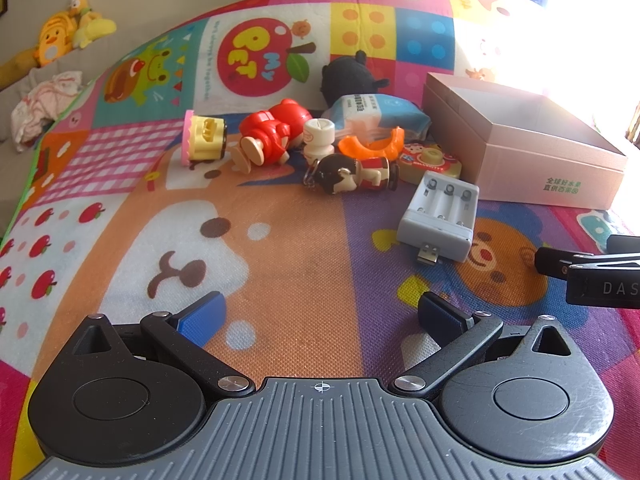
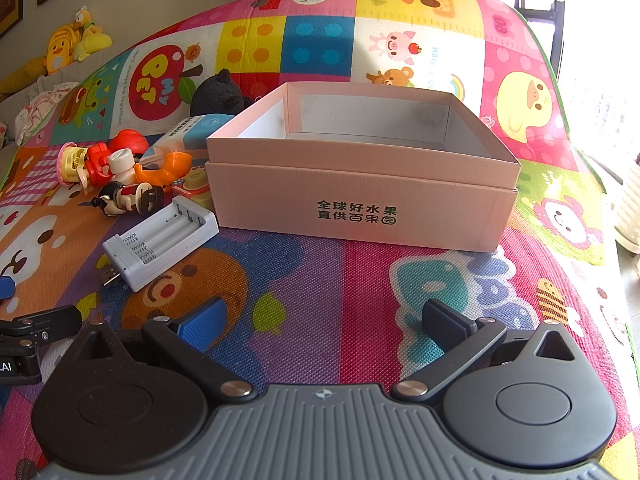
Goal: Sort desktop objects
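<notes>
Both tools stood wide and empty: the left gripper (image 1: pixel 320 316) low in its frame, the right gripper (image 2: pixel 324 320) likewise, each over the patterned mat (image 1: pixel 288 248). Nothing looked sorted yet; the box (image 2: pixel 360 196), centre of the right view, held nothing visible. The nearest piece, a grey battery charger (image 1: pixel 440 216), lay right of centre in the left view, just before the toy cluster (image 1: pixel 288 144). Next probably came a reach to it, jaws spanning its narrow sides. The box read 全球好水果 直供百果园; the mat, "MY PET".

Left tongs (image 1: pixel 320 316) spread, empty; battery charger (image 1: pixel 440 218) beside pink box (image 1: pixel 552 168).
</notes>
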Demonstrator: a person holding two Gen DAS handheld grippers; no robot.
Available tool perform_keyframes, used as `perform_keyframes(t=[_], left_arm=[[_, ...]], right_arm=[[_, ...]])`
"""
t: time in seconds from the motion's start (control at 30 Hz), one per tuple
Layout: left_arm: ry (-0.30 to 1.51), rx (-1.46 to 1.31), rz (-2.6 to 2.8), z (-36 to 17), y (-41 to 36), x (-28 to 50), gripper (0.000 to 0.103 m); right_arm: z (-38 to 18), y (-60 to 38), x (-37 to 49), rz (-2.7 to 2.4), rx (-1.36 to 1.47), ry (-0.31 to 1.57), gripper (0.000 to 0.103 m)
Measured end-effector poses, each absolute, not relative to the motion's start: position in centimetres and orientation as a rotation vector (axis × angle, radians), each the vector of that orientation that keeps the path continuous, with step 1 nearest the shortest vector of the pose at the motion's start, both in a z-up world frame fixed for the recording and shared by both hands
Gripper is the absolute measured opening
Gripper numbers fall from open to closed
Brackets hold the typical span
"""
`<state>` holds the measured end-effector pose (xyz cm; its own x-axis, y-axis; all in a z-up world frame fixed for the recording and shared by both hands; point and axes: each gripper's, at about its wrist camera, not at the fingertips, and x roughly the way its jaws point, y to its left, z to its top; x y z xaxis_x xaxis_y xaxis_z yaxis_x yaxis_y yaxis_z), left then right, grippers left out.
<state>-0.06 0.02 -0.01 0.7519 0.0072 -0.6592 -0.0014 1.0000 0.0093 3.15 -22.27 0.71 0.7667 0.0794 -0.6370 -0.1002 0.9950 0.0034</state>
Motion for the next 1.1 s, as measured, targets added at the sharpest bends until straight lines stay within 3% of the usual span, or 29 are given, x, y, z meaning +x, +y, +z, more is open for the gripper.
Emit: perform_keyframes(t=[1.1], left_arm=[[0.736, 0.005, 0.004, 0.11, 0.58, 0.30, 0.103]], right_arm=[[0.71, -22.22, 3.24, 0.090, -0.035, 0.690, 0.103]])
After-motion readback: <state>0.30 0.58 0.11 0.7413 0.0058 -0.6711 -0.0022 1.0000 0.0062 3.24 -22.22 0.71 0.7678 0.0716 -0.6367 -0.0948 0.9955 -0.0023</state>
